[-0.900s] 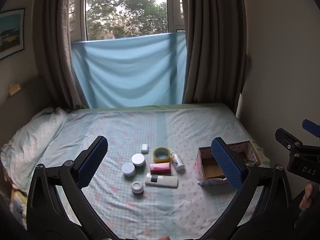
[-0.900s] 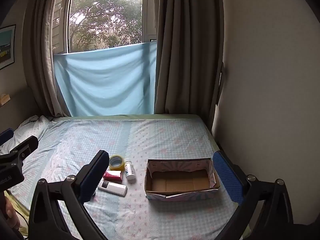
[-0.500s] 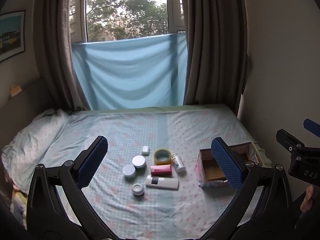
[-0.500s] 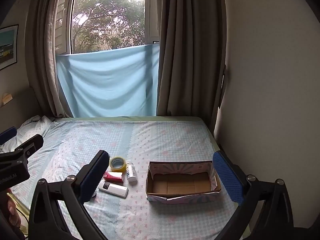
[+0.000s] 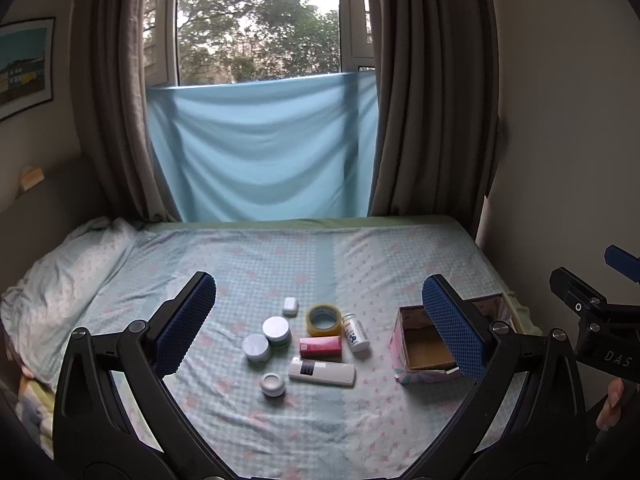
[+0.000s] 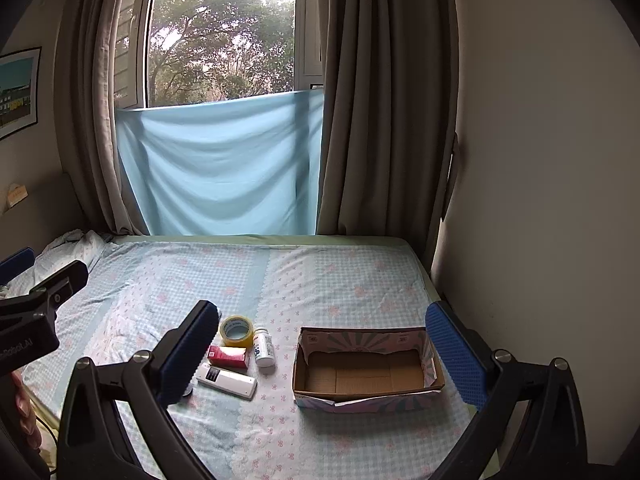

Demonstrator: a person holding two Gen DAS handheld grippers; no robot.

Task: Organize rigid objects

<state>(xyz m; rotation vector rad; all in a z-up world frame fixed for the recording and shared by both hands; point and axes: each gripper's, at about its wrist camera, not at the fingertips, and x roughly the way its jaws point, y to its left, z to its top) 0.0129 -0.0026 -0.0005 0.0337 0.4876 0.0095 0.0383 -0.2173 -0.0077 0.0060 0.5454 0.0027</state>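
Observation:
On the bed lie a tape roll (image 5: 324,319) (image 6: 236,330), a white bottle (image 5: 356,332) (image 6: 264,347), a red box (image 5: 321,347) (image 6: 228,356), a white remote (image 5: 322,372) (image 6: 226,381), a small white case (image 5: 290,306) and three round jars (image 5: 276,330) (image 5: 256,347) (image 5: 273,384). An empty cardboard box (image 5: 426,350) (image 6: 366,368) stands to their right. My left gripper (image 5: 320,326) hovers open well above the cluster. Above the box and the items, my right gripper (image 6: 320,354) is open too, with nothing between its fingers.
A rumpled pillow (image 5: 60,280) lies at the bed's left. Curtains and a blue cloth (image 5: 260,152) hang at the window behind. A wall (image 6: 540,160) runs close along the bed's right edge. A person's hand (image 5: 610,404) holds the right gripper's handle.
Both views have shifted slightly, the items drifting a little left and down in the left wrist view. Both grippers stay open and nothing on the bed has moved.

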